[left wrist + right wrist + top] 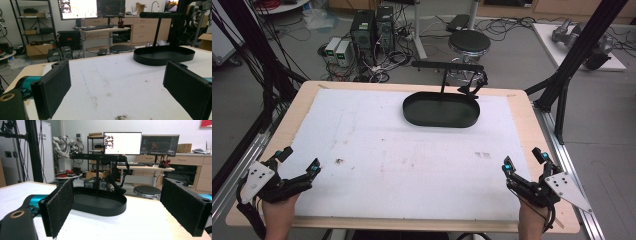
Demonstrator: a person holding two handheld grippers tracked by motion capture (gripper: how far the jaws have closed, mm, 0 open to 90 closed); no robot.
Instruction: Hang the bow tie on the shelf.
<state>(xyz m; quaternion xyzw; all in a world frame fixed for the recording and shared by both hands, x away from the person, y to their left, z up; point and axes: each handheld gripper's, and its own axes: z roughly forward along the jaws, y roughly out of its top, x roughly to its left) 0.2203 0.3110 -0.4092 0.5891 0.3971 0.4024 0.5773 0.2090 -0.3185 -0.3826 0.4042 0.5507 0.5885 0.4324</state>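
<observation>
Both tongs gaped wide and held nothing. The left tongs and right tongs rested at the table's near corners, well apart from the black tray.

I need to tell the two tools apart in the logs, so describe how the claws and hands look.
Both the left claw and right claw are black, with teal accents near the fingertips and a pale grey three-cornered plate dotted with holes. Flat black pads line the jaws. The forearms are bare, no sleeves.
</observation>
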